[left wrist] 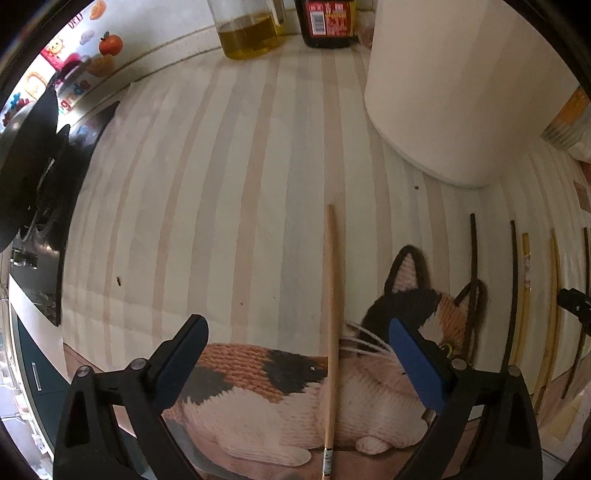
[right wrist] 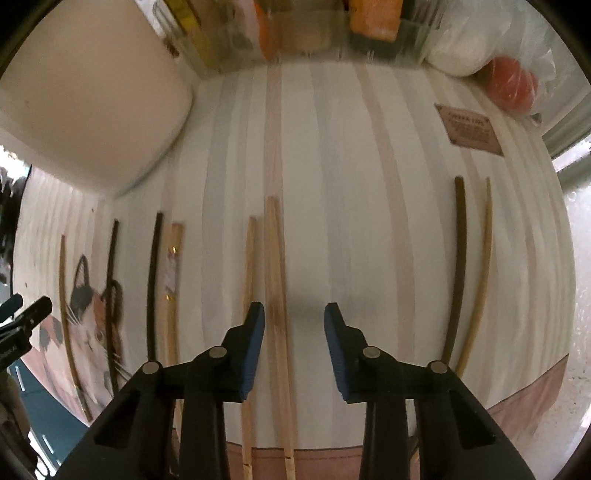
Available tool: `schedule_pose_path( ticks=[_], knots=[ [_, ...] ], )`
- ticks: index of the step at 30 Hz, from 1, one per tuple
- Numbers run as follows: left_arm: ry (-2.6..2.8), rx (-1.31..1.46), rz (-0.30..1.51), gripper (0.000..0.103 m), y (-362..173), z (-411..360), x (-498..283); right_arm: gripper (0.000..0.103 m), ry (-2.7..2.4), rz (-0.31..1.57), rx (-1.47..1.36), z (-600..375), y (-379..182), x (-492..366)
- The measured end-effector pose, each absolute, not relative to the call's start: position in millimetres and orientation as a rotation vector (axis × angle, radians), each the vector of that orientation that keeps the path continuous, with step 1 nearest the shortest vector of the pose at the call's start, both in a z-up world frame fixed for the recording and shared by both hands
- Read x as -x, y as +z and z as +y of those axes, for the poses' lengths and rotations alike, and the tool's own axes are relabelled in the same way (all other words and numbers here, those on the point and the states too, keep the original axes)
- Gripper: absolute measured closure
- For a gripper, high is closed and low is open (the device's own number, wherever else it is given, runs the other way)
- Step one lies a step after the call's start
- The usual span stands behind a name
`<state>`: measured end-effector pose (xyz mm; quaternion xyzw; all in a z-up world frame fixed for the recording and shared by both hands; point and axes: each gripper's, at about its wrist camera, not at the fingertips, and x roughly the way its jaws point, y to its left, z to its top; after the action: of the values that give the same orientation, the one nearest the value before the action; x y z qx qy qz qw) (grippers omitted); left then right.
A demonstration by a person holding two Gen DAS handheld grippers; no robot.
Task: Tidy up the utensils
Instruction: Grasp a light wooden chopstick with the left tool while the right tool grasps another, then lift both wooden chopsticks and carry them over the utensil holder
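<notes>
a home kitchen counter is showing here, with an oil bottle (left wrist: 248, 33) and a dark sauce bottle (left wrist: 330, 23) standing behind a striped mat (left wrist: 229, 184) beside a black stove (left wrist: 33, 192).

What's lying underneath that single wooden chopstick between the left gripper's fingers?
The wooden chopstick lies on a striped mat; its lower part crosses a printed calico cat. The thin strip of print directly beneath it is covered.

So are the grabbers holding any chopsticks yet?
No, neither. The left gripper is open around one chopstick; the right gripper is open around a light pair, pads not touching.
</notes>
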<state>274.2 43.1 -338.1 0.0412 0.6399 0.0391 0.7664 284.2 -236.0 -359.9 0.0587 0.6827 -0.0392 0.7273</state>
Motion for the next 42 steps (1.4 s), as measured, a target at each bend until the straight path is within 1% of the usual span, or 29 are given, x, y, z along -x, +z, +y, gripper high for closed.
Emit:
schedule_pose_path(
  ticks=[2,3,4,5,6,7,8,10,13,14,15,17,18,20,28,30,31,33,35,37,40,41,42],
  knots=[
    [0.079,-0.087,1.403,0.016,-341.2,43.2,-274.3,0.079,-0.094,1.501,-0.109,-235.7,-359.9,-282.2],
    [0.072,-0.086,1.41,0.018,-342.8,42.8,-274.6,0.081,-0.098,1.503,-0.097,-235.4,-359.9,-281.5],
    [0.066,-0.084,1.414,0.021,-344.1,42.2,-275.2,0.086,-0.105,1.506,-0.084,-235.7,-360.2,-280.6],
    [0.062,-0.084,1.418,0.028,-345.5,41.6,-276.5,0.094,-0.116,1.508,-0.074,-237.7,-360.3,-279.6],
    [0.058,-0.086,1.424,0.03,-347.0,40.8,-277.2,0.096,-0.124,1.51,-0.078,-238.6,-359.8,-279.8],
    [0.05,-0.084,1.429,0.035,-348.2,40.3,-278.8,0.096,-0.13,1.511,-0.096,-241.7,-360.7,-282.1],
    [0.044,-0.082,1.433,0.044,-348.3,40.0,-281.9,0.096,-0.146,1.513,-0.116,-247.7,-360.4,-281.2],
    [0.041,-0.087,1.445,0.052,-351.1,38.7,-283.8,0.096,-0.167,1.517,-0.15,-260.3,-359.7,-279.6],
    [0.038,-0.065,1.468,0.067,-355.7,41.6,-288.5,0.096,-0.166,1.534,-0.192,-271.1,-360.6,-278.2],
    [0.033,-0.057,1.472,0.076,-356.3,41.4,-289.9,0.096,-0.164,1.542,-0.195,-272.8,-360.9,-278.9],
    [0.02,-0.04,1.477,0.08,-356.7,42.0,-291.3,0.096,-0.161,1.554,-0.196,-273.9,-361.4,-280.2],
    [0.014,-0.017,1.486,0.094,-357.1,44.5,-296.0,0.095,-0.156,1.572,-0.211,-278.2,-362.3,-286.7],
    [0.015,-0.011,1.487,0.096,-357.3,45.7,-298.2,0.095,-0.154,1.58,-0.212,-280.1,-363.0,-290.5],
    [0.02,0.004,1.487,0.098,-357.5,50.2,-303.1,0.095,-0.166,1.585,-0.197,-283.6,-363.4,-303.0],
    [0.026,0.063,1.491,0.098,-355.4,81.2,-326.7,0.096,-0.141,1.579,-0.138,-256.2,-366.2,-329.5],
    [0.004,0.064,1.501,0.098,-355.3,87.4,-329.5,0.096,-0.104,1.607,-0.123,-250.1,-367.0,-331.5],
    [-0.001,0.069,1.51,0.095,-355.6,88.7,-328.7,0.096,-0.088,1.627,-0.117,-248.0,-366.9,-332.6],
    [-0.01,0.07,1.517,0.094,-356.9,89.3,-325.5,0.096,-0.081,1.643,-0.141,-247.2,-367.7,-333.1],
    [-0.023,0.08,1.522,0.088,-358.0,90.7,-324.8,0.096,-0.076,1.645,-0.132,-242.1,-369.5,-337.1],
    [-0.03,0.073,1.526,0.086,-358.1,91.4,-323.7,0.095,-0.08,1.649,-0.125,-241.6,-369.3,-339.4],
    [-0.03,0.017,1.529,0.086,-359.2,78.5,-318.2,0.095,-0.081,1.648,-0.092,-238.1,-377.8,-342.0],
    [-0.026,0.004,1.529,0.091,-359.5,68.8,-318.0,0.095,-0.081,1.647,-0.072,-234.9,-378.3,-344.8],
    [-0.023,-0.009,1.527,0.091,-359.7,67.0,-318.4,0.096,-0.083,1.649,-0.062,-232.2,-378.2,-346.9]
  ],
)
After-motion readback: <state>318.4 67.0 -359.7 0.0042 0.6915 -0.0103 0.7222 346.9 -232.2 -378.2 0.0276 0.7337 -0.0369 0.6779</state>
